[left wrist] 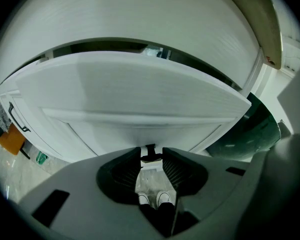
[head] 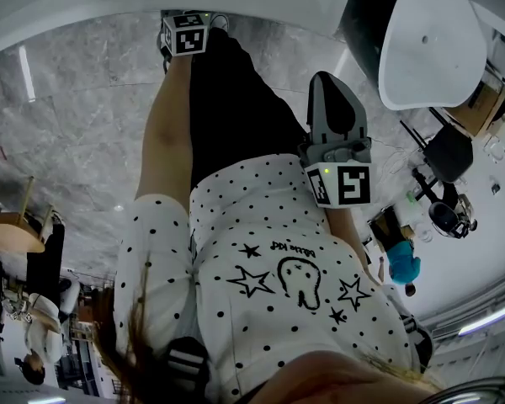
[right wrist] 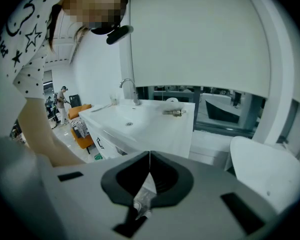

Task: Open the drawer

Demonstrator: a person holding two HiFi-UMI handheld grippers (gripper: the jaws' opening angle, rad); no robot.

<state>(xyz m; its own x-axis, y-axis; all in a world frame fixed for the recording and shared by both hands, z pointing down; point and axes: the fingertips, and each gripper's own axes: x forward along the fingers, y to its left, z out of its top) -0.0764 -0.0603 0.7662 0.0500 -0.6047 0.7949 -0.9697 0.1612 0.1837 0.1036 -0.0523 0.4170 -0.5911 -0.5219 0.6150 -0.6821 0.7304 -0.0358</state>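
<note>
The white drawer front [left wrist: 140, 99] fills the left gripper view, with a dark gap along its top edge under the counter. A small black handle [left wrist: 150, 157] sticks out of its lower middle. My left gripper [left wrist: 151, 151] has a jaw on either side of that handle and looks shut on it. From the head view only the left gripper's marker cube [head: 186, 34] shows, at the top next to a white cabinet edge. My right gripper [right wrist: 149, 156] is shut with nothing in it, held by my waist [head: 335, 91], away from the drawer.
A white vanity [right wrist: 140, 134] with a basin and tap [right wrist: 127, 86] stands ahead of the right gripper. A rounded white tub [head: 429, 40] is to my right. Grey marble floor [head: 76, 116] lies below. An orange seat [right wrist: 82, 134] and a person [right wrist: 63, 101] are further off.
</note>
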